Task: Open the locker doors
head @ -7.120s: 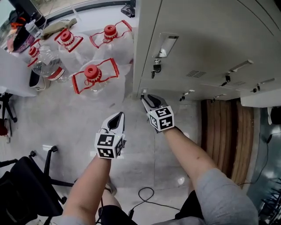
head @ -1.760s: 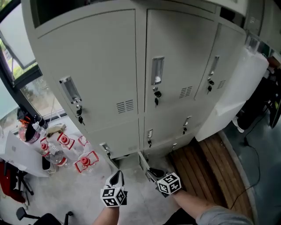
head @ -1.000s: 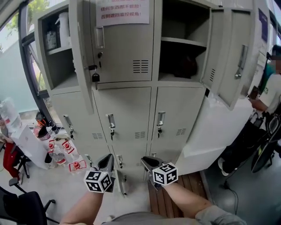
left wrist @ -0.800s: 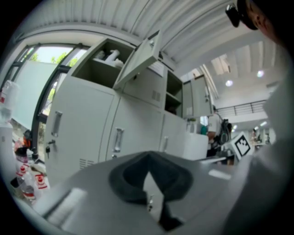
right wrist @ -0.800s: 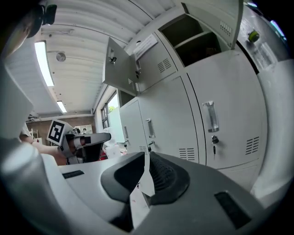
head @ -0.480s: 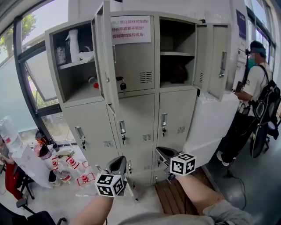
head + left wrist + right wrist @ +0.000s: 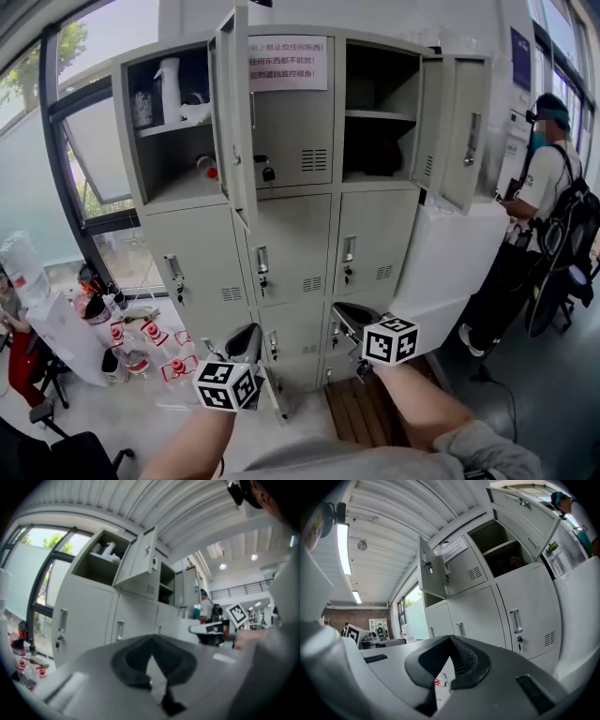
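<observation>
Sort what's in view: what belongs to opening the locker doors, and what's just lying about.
For the job: open top-left door; open top-right door; closed middle-row doors.
Lying about: red-capped water jugs; wooden pallet; white jug in the top-left compartment; black chair.

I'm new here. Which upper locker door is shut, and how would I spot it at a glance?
Find the tall grey locker bank and look along its top row. Between the open left compartment and the open right compartment sits the shut middle door, with a padlock hanging near its left edge. It alone carries a white paper notice with red print.
</observation>
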### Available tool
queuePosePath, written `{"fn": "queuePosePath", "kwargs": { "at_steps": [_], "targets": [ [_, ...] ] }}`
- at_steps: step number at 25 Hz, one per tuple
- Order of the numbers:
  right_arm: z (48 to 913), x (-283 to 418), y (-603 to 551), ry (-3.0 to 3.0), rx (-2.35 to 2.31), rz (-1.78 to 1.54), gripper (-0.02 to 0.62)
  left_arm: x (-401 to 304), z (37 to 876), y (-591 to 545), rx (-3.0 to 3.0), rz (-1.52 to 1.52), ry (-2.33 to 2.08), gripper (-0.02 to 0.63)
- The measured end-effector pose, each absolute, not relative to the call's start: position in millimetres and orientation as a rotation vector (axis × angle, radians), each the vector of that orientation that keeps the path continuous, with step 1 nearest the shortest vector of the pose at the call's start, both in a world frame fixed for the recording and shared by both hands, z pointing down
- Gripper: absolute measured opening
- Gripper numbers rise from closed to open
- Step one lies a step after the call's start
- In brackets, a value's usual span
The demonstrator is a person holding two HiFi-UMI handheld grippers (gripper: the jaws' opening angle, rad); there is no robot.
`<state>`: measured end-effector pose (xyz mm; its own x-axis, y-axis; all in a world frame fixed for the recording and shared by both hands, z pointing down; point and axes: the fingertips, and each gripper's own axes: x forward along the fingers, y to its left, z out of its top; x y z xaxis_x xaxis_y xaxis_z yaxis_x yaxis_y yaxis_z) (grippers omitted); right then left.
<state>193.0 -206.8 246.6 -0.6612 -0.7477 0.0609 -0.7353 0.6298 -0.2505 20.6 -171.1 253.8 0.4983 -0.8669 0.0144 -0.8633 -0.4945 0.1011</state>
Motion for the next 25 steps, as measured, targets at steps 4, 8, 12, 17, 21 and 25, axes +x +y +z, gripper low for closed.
{"fn": "queuePosePath", "kwargs": {
  "at_steps": [4,8,12,17,21,25],
  "targets": [
    [242.5,199.9,-205.3,2.816,-1.227,-0.385,0.008,37.0,252.5,-171.4,2.614,-0.097,-1.538,0.005],
    [243.6,208.2,-208.6,2.819,-1.211,-0.408,0.008,50.8,256.1,-170.1,2.612,-0.099,-1.535,0.005],
    [246.6,210.0,-207.5,2.842,-1.207,-0.398,0.008,57.2,253.3,-169.0,2.610,-0.094,-1.543,0.005],
    [245.9,212.1,-207.8,2.849,-1.196,-0.393,0.006,58.0,248.0,-169.4,2.611,-0.092,-1.559,0.005],
    [246.0,213.3,-207.9,2.854,-1.195,-0.387,0.006,56.7,247.7,-169.9,2.603,-0.097,-1.564,0.005],
    [246.3,215.4,-208.5,2.854,-1.194,-0.384,0.006,58.7,248.5,-170.2,2.599,-0.101,-1.561,0.005]
  ]
}}
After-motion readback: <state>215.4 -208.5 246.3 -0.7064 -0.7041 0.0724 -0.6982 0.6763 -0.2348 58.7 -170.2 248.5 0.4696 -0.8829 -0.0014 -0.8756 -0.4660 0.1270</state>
